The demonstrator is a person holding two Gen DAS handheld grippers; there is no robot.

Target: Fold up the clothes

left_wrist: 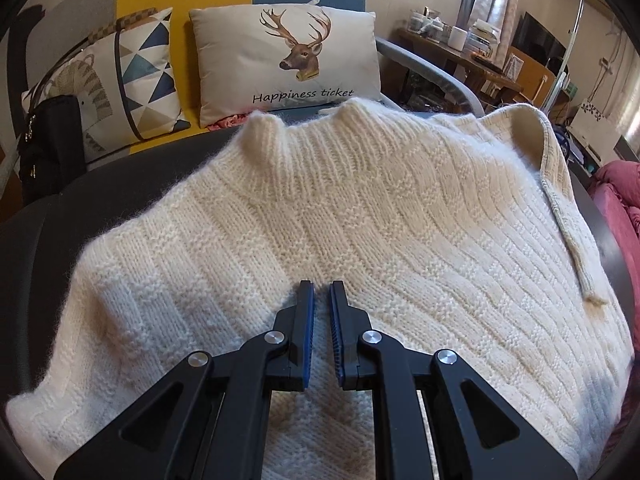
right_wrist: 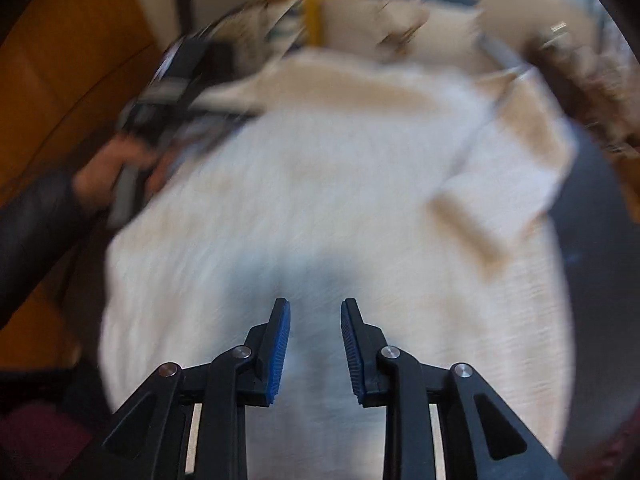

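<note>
At the far left of the left wrist view a dark bag [left_wrist: 48, 148] stands beside a cushion with triangles [left_wrist: 136, 80], and next to it a cushion printed with a deer head [left_wrist: 288, 60] leans against the sofa back. In front of them the cream knitted sweater [left_wrist: 320, 208] lies spread flat over a dark round worktop [left_wrist: 112, 184], collar toward the cushions, one sleeve [left_wrist: 560, 200] folded in across its right side. The left tongs [left_wrist: 322, 286] hang just above the sweater's lower middle, clenched to a narrow slit with no knit between the blue pads.

The right wrist view is blurred. At its left a hand [right_wrist: 104, 176] in a dark sleeve holds the other tool at the sweater's [right_wrist: 320, 200] edge. The right tongs [right_wrist: 316, 308] hover over the sweater near its lower hem, released, with a clear gap and nothing between the pads.
</note>
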